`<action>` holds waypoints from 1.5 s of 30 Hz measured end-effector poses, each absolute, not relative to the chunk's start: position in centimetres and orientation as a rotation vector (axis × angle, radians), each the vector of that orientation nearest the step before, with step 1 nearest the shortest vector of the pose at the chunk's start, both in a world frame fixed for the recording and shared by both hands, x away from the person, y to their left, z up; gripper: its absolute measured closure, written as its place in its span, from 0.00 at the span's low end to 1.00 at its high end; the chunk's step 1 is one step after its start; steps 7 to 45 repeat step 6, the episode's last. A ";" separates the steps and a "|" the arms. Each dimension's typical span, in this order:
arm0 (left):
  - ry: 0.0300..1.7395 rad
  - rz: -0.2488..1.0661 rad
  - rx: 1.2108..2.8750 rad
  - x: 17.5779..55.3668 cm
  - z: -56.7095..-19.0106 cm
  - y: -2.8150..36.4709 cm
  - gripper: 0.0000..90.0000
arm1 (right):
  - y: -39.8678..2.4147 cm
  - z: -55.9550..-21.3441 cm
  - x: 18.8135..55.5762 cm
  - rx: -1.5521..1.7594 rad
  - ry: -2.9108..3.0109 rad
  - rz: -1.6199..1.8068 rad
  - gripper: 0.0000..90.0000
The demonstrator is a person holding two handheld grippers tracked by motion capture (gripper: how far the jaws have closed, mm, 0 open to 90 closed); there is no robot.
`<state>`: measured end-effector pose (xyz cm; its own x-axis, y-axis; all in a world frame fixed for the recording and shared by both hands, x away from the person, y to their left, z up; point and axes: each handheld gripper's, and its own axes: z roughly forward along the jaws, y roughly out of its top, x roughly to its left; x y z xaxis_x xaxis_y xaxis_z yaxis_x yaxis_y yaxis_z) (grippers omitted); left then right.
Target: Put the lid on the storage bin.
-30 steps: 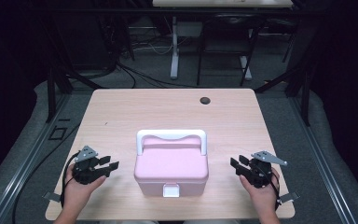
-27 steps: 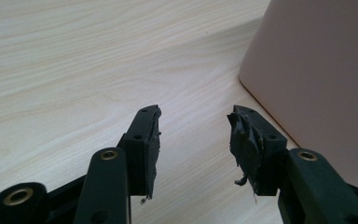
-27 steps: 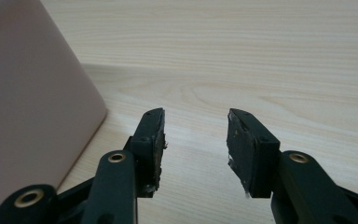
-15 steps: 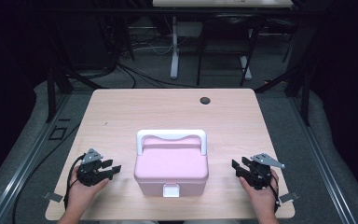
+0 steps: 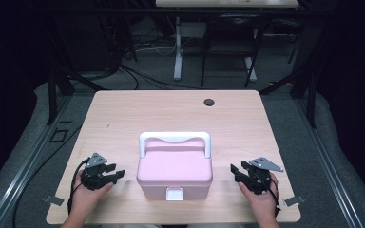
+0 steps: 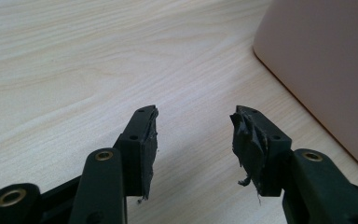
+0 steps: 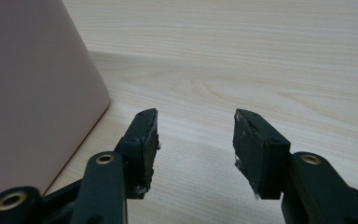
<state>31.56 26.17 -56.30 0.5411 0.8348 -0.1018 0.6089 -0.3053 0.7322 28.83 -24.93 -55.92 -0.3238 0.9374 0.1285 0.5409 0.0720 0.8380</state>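
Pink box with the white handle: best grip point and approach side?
Judging by its shape, grip the white handle of the pink box: a raised bar along the far top edge, narrow enough for open jaws. Come from above with either hand-held gripper; the box walls look too wide and smooth.

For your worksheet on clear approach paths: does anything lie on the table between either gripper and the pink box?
Nothing visible does. The left gripper and the right gripper flank the pink box, both open and empty, with bare wooden table between each and the box's side walls. The black grommet sits far behind.
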 end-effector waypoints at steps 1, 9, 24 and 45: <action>1.166 0.383 2.034 31.6 -56.3 26.2 0.55 | -24.9 -55.9 28.8 1.462 1.906 1.165 0.55; 1.169 0.397 2.017 31.6 -56.2 26.2 0.52 | -24.9 -55.9 28.8 1.458 1.901 1.172 0.53; 1.169 0.397 2.017 31.6 -56.2 26.2 0.52 | -24.9 -55.9 28.8 1.458 1.901 1.172 0.53; 1.169 0.397 2.017 31.6 -56.2 26.2 0.52 | -24.9 -55.9 28.8 1.458 1.901 1.172 0.53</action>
